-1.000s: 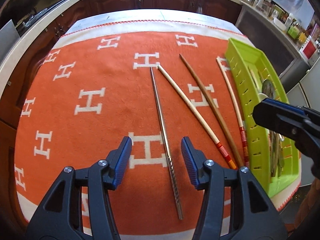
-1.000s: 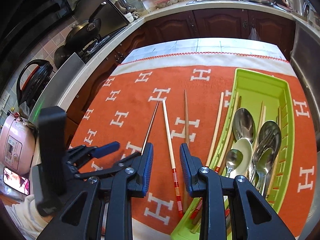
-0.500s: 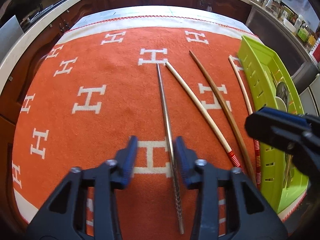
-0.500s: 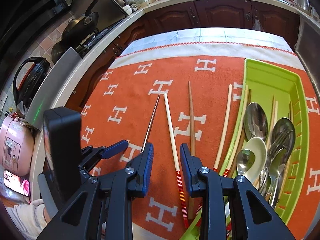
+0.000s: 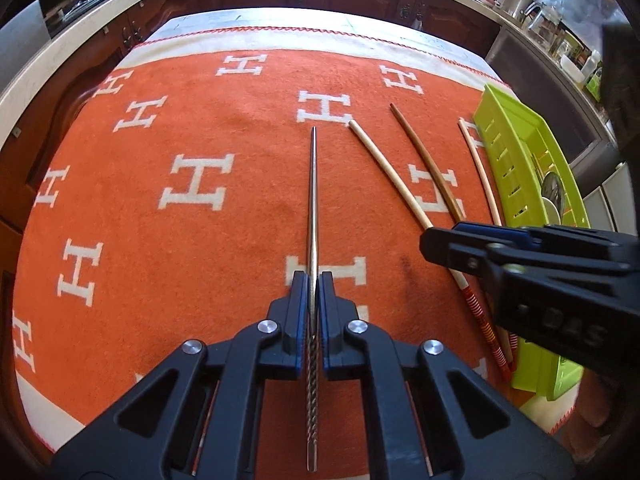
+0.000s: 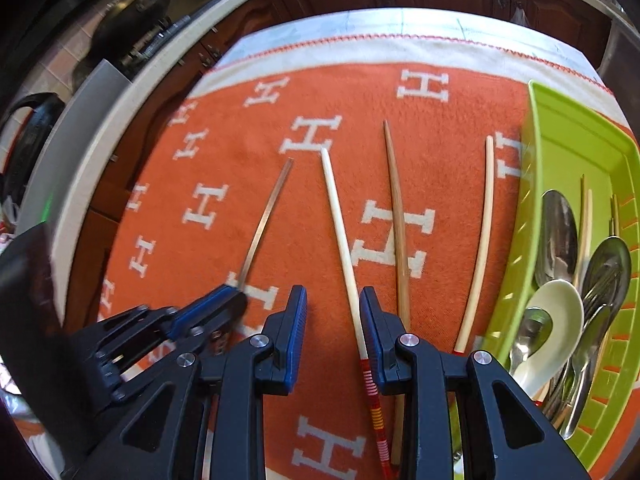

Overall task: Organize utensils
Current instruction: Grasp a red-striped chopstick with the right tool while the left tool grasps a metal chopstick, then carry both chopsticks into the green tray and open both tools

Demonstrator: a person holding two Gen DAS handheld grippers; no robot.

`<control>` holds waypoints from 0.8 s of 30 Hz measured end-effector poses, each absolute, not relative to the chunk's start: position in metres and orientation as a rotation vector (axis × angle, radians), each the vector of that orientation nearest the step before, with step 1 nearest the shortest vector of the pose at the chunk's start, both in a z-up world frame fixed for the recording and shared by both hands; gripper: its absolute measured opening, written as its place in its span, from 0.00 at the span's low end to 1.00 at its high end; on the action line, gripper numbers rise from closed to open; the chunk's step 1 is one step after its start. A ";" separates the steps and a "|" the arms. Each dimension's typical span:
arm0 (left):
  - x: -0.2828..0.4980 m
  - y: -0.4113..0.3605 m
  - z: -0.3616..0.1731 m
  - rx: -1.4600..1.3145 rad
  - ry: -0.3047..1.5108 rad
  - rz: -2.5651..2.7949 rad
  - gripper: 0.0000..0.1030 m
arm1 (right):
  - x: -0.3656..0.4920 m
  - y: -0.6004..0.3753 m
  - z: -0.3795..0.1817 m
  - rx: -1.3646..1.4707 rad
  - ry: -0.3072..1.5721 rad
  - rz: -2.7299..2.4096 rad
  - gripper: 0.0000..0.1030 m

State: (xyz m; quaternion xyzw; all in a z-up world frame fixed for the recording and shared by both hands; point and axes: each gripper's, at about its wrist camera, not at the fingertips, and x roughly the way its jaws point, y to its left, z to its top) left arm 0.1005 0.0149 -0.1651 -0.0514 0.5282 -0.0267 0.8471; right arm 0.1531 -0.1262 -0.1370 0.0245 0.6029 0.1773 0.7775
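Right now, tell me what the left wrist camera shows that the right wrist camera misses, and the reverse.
Left wrist only: the left gripper shut on the steel chopstick, whose twisted rear end pokes out behind the jaws.

Right wrist only: the open right gripper straddling the pale red-banded bamboo chopstick, plus metal spoons and a white ceramic spoon in the lime-green plastic tray.

Both: four chopsticks on the orange H-patterned cloth, tray at its right.

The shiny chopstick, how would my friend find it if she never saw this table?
Look at the orange cloth with white H shapes. Four chopsticks lie on it, left of the green tray. The metal chopstick is farthest from the tray, pinched by the left gripper: it alone is silver.
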 end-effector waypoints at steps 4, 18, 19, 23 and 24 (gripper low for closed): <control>0.098 0.026 -0.165 -0.144 1.119 -0.055 0.03 | 0.157 -0.120 -0.150 0.018 1.335 0.364 0.28; 0.092 0.040 -0.159 -0.172 1.098 -0.081 0.03 | 0.148 -0.085 -0.153 -0.229 1.236 0.292 0.06; 0.091 0.040 -0.156 -0.169 1.094 -0.082 0.03 | 0.147 -0.085 -0.152 -0.220 1.233 0.292 0.06; 0.085 0.041 -0.142 -0.161 1.065 -0.091 0.03 | 0.143 -0.092 -0.150 -0.118 1.244 0.339 0.05; 0.083 0.040 -0.136 -0.158 1.051 -0.094 0.03 | 0.141 -0.096 -0.146 -0.081 1.242 0.350 0.05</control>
